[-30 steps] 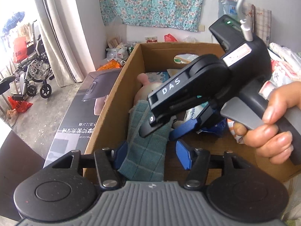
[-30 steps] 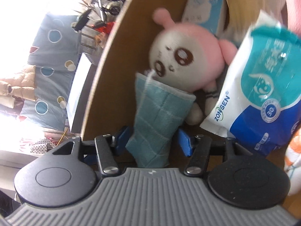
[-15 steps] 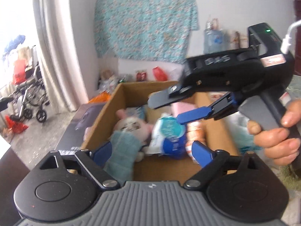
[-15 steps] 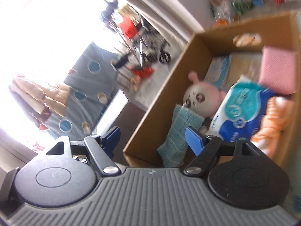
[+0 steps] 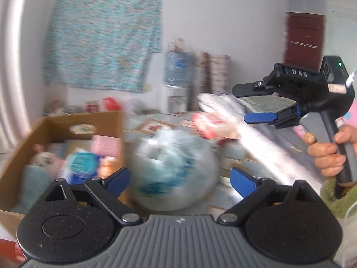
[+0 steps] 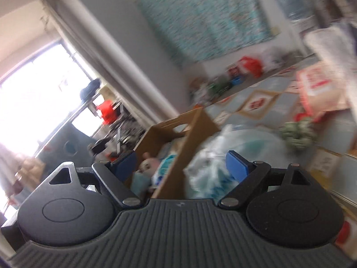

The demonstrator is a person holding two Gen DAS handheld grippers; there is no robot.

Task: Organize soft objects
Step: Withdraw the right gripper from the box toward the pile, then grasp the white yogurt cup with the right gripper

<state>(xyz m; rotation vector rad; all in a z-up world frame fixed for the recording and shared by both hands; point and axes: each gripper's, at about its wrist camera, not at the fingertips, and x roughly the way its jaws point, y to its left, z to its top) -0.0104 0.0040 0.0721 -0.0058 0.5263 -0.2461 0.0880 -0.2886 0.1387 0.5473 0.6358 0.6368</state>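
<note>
The cardboard box stands at the left and holds a pink plush, a blue tissue pack and the teal cloth, which lies near its front wall. My left gripper hovers in front of a blurred plastic bag right of the box. Its jaws are opening, with nothing gripped. At the upper right, a hand holds my right gripper, whose jaws are also opening on nothing. In the right wrist view, the right gripper looks over the box, plush and bag.
A red-and-white package and a long white bundle lie behind the bag on a patterned mat. A green fuzzy item sits right of the bag. A water bottle and floral cloth are at the far wall.
Both grippers let go of the teal cloth, which stays in the box by the plush. Both pulled back and swung right, away from the box, with jaws spreading wide.
</note>
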